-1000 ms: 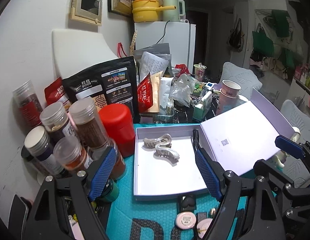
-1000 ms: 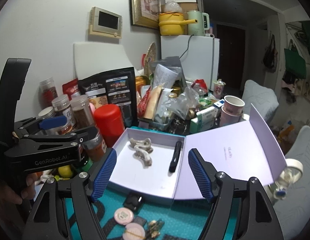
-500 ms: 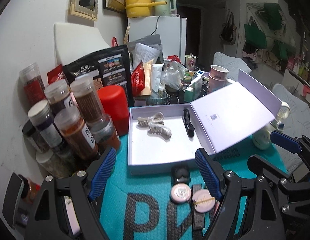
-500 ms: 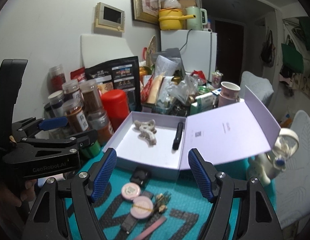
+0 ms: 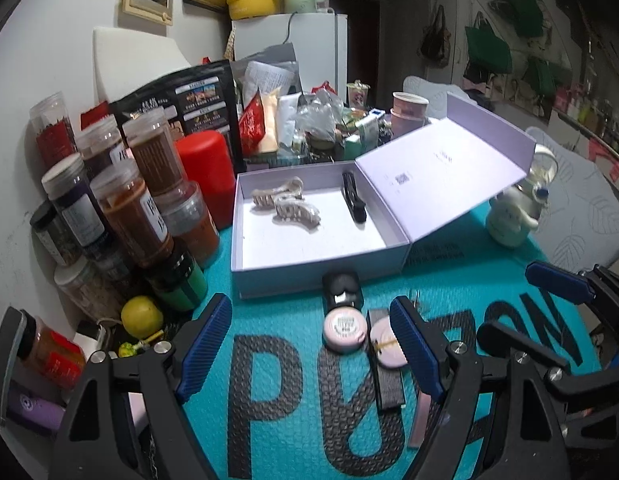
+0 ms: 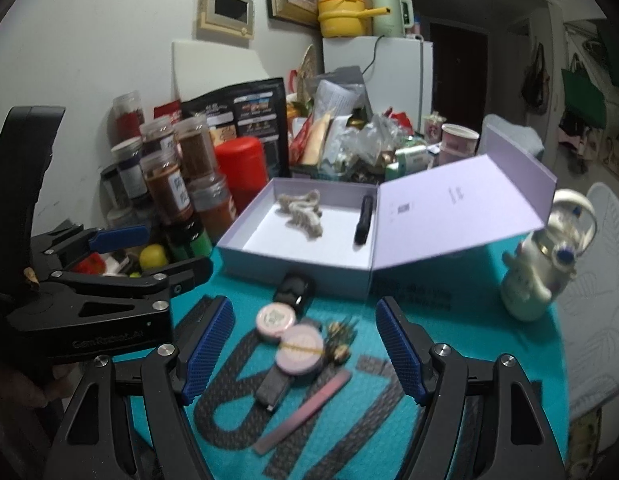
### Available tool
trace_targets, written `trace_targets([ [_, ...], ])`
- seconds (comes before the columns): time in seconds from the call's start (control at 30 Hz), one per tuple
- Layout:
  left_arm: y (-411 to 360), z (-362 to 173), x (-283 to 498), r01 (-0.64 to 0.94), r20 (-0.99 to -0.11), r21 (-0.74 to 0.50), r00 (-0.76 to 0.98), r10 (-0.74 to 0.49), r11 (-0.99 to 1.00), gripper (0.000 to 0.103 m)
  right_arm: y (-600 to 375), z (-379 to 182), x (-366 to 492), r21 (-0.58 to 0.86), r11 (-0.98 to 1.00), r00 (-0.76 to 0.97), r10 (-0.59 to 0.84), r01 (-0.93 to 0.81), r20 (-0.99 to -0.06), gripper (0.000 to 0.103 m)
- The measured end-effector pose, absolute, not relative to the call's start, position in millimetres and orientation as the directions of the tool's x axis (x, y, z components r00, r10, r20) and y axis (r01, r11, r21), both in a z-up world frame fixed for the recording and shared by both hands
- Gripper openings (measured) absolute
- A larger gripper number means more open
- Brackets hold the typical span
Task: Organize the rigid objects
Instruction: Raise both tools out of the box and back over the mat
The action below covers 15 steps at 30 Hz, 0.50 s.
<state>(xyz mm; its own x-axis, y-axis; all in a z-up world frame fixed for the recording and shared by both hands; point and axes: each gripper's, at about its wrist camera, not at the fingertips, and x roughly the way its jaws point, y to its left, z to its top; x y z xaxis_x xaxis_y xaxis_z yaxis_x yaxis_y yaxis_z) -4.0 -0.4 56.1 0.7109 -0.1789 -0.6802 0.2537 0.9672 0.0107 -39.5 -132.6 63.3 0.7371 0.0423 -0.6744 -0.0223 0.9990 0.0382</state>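
Note:
An open lilac box [image 5: 309,270] [image 6: 237,252] sits on the teal mat with its lid folded right. Inside lie two beige hair claws [image 5: 287,204] [image 6: 301,214] and a black clip [image 5: 353,196] [image 6: 363,218]. In front of it lie a black case [image 5: 341,288] [image 6: 295,290], two pink round compacts [image 5: 345,326] [image 6: 275,318], a grey strip [image 5: 387,372], a pink file [image 6: 305,414] and a gold hairpin [image 6: 339,342]. My left gripper [image 5: 311,344] is open and empty, above the mat before the box. My right gripper [image 6: 303,346] is open and empty, over the compacts.
Spice jars [image 5: 121,208], a red canister [image 5: 207,174], a lemon [image 5: 141,314] and food bags crowd the left and back. A white kettle-shaped bottle [image 6: 537,276] stands right of the box. Paper cups [image 5: 407,114] stand behind the lid.
Both grippers have pulled back and up from the box. More of the mat and the small items in front of the box have come into view. Both stay open.

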Motion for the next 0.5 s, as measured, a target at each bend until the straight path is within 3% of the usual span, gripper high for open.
trace_targets([
  [0.5,0.3,13.1,-8.7,0.276,-0.749,-0.033,0.629,-0.206,0.961,0.081,-137.4,20.0,-55.7,0.079,0.997,0.715,0.052,0.004,-0.697,0.075],
])
